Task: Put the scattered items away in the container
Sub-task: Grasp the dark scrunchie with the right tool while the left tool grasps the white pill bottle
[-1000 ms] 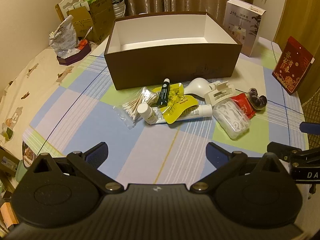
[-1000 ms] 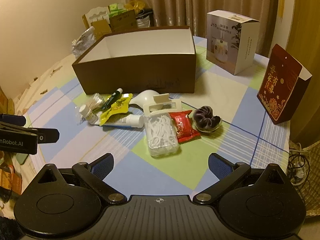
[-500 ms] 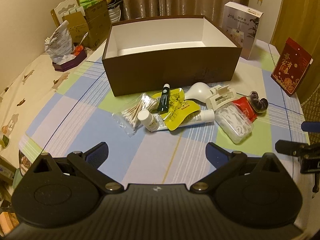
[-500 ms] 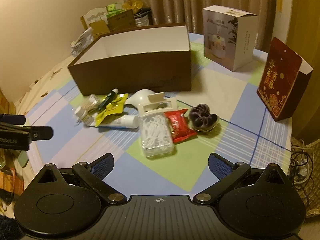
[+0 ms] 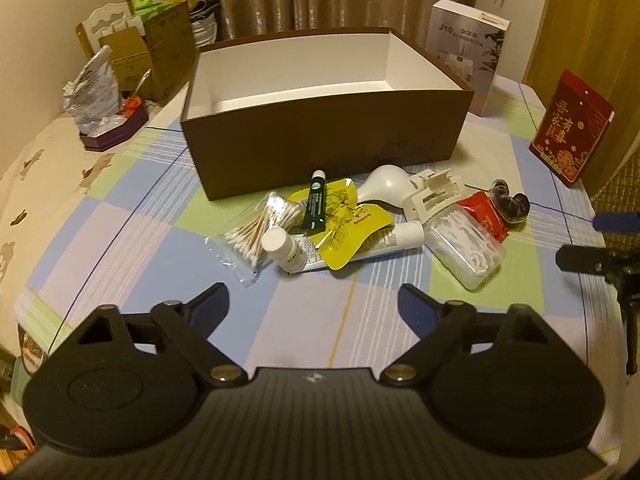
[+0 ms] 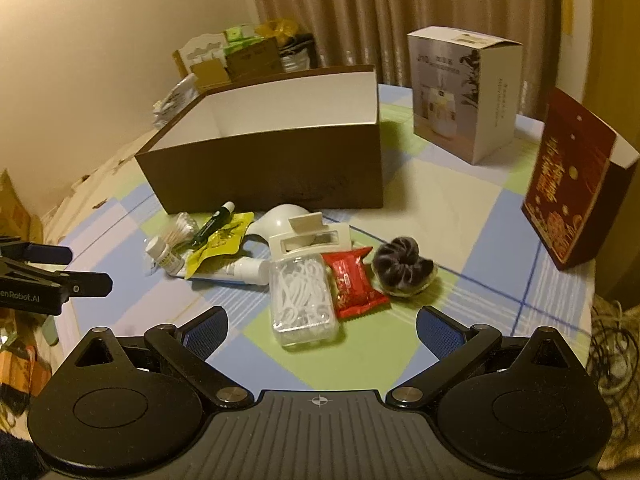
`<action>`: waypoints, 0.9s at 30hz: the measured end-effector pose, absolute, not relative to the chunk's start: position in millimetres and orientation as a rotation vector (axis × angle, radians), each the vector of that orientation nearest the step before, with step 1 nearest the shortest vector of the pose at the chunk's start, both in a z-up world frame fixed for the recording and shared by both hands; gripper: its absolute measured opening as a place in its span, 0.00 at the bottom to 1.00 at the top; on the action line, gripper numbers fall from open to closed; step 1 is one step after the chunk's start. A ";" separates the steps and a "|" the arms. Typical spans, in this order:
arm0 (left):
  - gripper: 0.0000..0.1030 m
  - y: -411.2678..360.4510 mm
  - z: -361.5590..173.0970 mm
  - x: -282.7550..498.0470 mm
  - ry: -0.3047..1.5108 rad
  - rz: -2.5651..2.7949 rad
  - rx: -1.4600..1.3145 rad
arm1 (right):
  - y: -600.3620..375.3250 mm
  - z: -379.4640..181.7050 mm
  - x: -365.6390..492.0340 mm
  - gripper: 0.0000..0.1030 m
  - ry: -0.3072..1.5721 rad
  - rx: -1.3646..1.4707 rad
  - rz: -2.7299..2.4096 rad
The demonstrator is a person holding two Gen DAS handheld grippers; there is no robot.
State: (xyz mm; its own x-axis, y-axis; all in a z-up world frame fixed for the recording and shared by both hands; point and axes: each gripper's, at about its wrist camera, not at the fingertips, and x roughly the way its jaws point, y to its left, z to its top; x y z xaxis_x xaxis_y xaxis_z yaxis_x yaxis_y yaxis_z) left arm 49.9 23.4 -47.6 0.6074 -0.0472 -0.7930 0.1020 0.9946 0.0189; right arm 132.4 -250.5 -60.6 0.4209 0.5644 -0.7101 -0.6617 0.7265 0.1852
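An open brown box (image 5: 320, 144) (image 6: 272, 172) with a white inside stands on the checked tablecloth. In front of it lies a heap: a bag of cotton swabs (image 5: 260, 228), a small white bottle (image 5: 282, 248), a dark green tube (image 5: 316, 202), a yellow pouch (image 5: 344, 220), a white tube (image 5: 384, 240), a white hair claw (image 6: 310, 236), a clear floss-pick box (image 6: 302, 300), a red packet (image 6: 354, 282) and a dark scrunchie (image 6: 404, 266). My left gripper (image 5: 314, 304) and right gripper (image 6: 322, 324) are open and empty, just short of the heap.
A white product box (image 6: 464, 92) and a red gift box (image 6: 572, 188) stand to the right of the brown box. Cardboard boxes and a foil bag (image 5: 96, 88) crowd the far left corner. The table edge drops off at the right by a wicker basket.
Both grippers have moved forward, nearer the heap and the box. Both stay open and empty. No item has moved.
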 end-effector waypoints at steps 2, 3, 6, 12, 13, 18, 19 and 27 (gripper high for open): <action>0.82 24.1 -50.1 53.1 0.912 -0.098 0.068 | -253.3 -62.1 142.0 1.00 0.830 -0.140 0.794; 0.81 24.6 -51.7 54.9 0.910 -0.103 0.070 | -255.1 -63.1 147.3 1.00 0.826 -0.144 0.803; 0.79 26.7 -57.2 60.7 0.908 -0.118 0.080 | -260.9 -67.0 164.5 1.00 0.828 -0.154 0.823; 0.73 34.6 -72.3 77.4 0.930 -0.134 0.080 | -267.4 -79.6 192.9 1.00 0.833 -0.194 0.866; 0.73 35.2 -73.9 79.9 0.931 -0.137 0.079 | -267.6 -82.2 197.7 1.00 0.835 -0.200 0.878; 0.72 37.7 -84.2 92.2 0.939 -0.142 0.084 | -263.1 -99.9 226.6 0.71 0.864 -0.244 0.936; 0.72 38.3 -86.3 95.1 0.943 -0.143 0.082 | -262.2 -103.9 232.4 0.71 0.866 -0.253 0.937; 0.70 39.0 -99.1 111.9 0.946 -0.157 0.082 | -253.1 -129.5 262.0 0.71 0.882 -0.321 1.009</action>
State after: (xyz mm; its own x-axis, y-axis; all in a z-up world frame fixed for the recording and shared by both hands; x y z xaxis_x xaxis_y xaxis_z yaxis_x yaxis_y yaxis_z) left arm 111.9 39.0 -99.1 0.5747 -0.0980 -0.8124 0.1694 0.9855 0.0010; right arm 262.0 -253.1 -129.5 0.2356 0.5980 -0.7661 -0.8389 0.5231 0.1503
